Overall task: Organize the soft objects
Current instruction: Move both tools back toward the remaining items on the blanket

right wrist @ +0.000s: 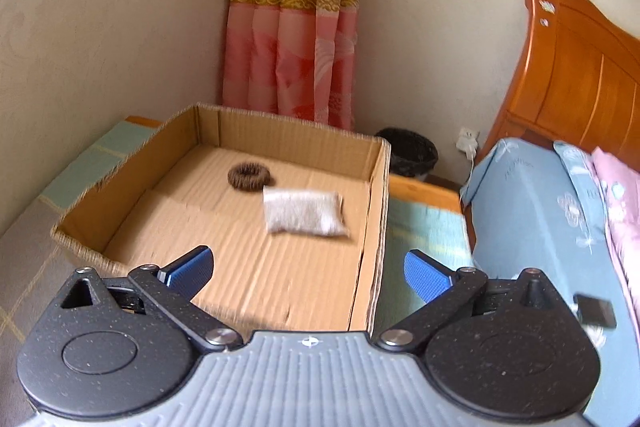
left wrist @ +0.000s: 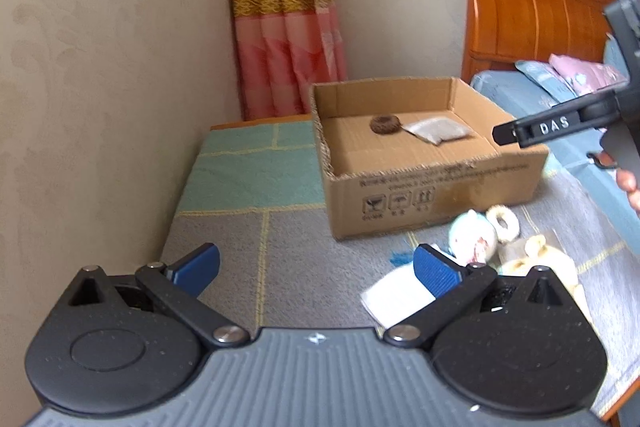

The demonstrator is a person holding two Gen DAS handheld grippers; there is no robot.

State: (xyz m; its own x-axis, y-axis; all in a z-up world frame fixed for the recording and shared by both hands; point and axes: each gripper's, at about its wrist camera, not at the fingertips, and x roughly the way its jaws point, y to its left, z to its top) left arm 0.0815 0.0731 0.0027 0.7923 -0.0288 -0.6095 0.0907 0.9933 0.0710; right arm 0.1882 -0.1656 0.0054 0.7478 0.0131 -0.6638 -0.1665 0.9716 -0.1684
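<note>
An open cardboard box (left wrist: 436, 183) stands on the bed mat; it also shows in the right wrist view (right wrist: 216, 123). Inside lie a brown fuzzy ring (left wrist: 385, 124) (right wrist: 250, 177) and a grey pouch (left wrist: 437, 129) (right wrist: 305, 212). In front of the box lie a pale round plush (left wrist: 472, 235), a cream fuzzy ring (left wrist: 503, 221), a yellow plush (left wrist: 540, 259) and a white cloth (left wrist: 396, 295). My left gripper (left wrist: 316, 267) is open and empty above the mat. My right gripper (right wrist: 307, 269) is open and empty over the box's near right edge; it shows from the side in the left wrist view (left wrist: 536, 129).
A grey and teal mat (left wrist: 256, 187) covers the surface beside a beige wall. A pink curtain (right wrist: 292, 27) hangs behind the box. A black bin (right wrist: 408, 151) stands in the corner. A wooden headboard (right wrist: 580, 75), blue bedding (right wrist: 528, 211) and pink pillow (right wrist: 620, 195) are at right.
</note>
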